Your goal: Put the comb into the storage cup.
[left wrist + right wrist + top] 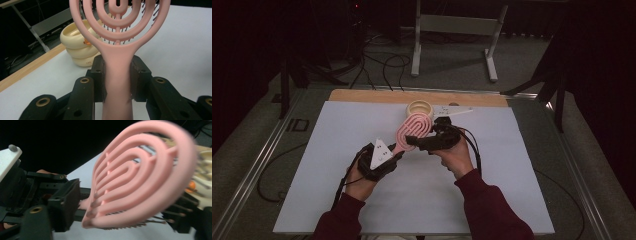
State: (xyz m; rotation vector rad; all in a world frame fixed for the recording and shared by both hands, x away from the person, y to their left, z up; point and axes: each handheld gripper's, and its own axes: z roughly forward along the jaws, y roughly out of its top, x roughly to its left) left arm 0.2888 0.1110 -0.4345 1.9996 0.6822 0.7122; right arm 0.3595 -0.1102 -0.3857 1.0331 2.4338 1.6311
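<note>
A pink hairbrush (413,127) with a looped, open head is held above the white mat. My left gripper (398,151) is shut on its handle; in the left gripper view both pads press the handle (117,75) just below the head (120,22). My right gripper (414,141) sits at the brush's neck from the right. In the right gripper view its jaws stand apart on either side of the blurred head (140,177), one beside the rim and one on the bristle side. Behind the brush stands a cream ribbed round container (419,107) (77,45).
The white mat (337,165) covers most of the table, with a wooden strip (362,95) along the far edge. A small white piece (457,111) lies right of the container. Cables and a metal stand (452,30) are on the floor beyond.
</note>
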